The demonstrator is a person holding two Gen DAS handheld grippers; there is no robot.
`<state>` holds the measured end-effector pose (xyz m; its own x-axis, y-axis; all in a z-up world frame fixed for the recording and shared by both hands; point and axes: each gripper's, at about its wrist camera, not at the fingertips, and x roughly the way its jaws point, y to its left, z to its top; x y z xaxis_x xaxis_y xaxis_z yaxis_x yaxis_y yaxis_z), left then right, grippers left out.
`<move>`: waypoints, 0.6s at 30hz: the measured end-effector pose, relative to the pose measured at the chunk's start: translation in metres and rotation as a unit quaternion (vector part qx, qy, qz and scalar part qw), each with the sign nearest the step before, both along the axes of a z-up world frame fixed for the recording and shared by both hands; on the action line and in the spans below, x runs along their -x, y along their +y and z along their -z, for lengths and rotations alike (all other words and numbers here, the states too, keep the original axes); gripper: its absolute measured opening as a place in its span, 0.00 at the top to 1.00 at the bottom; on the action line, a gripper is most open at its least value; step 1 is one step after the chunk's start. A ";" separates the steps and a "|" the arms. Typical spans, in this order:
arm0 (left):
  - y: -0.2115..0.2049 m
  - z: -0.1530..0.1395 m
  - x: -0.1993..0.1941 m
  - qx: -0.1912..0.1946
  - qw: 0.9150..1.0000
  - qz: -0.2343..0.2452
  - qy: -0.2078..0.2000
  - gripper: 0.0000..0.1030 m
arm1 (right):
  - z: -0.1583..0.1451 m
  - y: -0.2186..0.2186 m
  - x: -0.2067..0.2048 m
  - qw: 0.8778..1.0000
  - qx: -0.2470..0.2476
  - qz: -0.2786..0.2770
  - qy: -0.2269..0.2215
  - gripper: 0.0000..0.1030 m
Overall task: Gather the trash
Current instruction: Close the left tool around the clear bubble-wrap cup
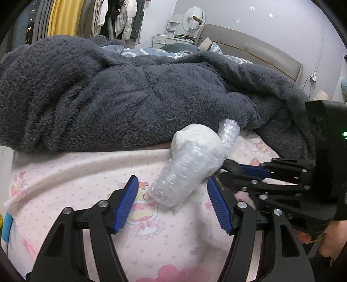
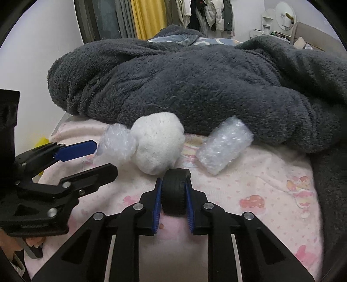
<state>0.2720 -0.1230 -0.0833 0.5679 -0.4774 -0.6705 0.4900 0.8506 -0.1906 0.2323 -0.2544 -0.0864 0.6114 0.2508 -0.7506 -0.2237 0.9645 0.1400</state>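
Note:
On the pink sheet point(image 1: 86, 173) lies a roll of bubble wrap point(image 1: 175, 182) against a white fluffy ball point(image 1: 199, 141). My left gripper point(image 1: 172, 184) is open, its blue pads on either side of the roll's near end without pressing it. A second bubble-wrap roll point(image 1: 228, 132) pokes out from under the blanket. In the right wrist view my right gripper point(image 2: 174, 180) is shut on a small black rubber wheel point(image 2: 174, 195), just in front of the ball point(image 2: 158, 143). The left gripper point(image 2: 104, 158) reaches the first roll point(image 2: 117, 141); the second roll point(image 2: 225, 147) lies to the right.
A thick grey fleece blanket point(image 1: 130, 93) is heaped across the bed behind the trash. A padded headboard point(image 1: 249, 45) and hanging clothes point(image 1: 108, 17) stand further back. The right gripper point(image 1: 225, 171) comes in from the right, with a hand point(image 1: 331, 238) behind it.

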 end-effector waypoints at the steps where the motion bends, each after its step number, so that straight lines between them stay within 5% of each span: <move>1: -0.003 0.001 -0.001 -0.004 1.000 0.001 -0.001 0.34 | 0.000 -0.001 0.000 1.000 -0.002 0.000 0.001 0.81; 10: -0.017 0.007 -0.002 -0.029 1.000 0.011 0.001 0.50 | -0.007 -0.012 -0.001 1.000 -0.011 0.002 -0.002 0.81; 18: -0.016 0.000 0.003 -0.035 0.999 0.007 -0.008 0.54 | -0.020 -0.028 0.004 1.000 -0.014 0.015 -0.013 0.81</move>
<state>0.2685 -0.1392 -0.0828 0.5723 -0.4377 -0.6934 0.5044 0.8546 -0.1231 0.2284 -0.2820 -0.0667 0.6385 0.2526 -0.7270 -0.1984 0.9667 0.1617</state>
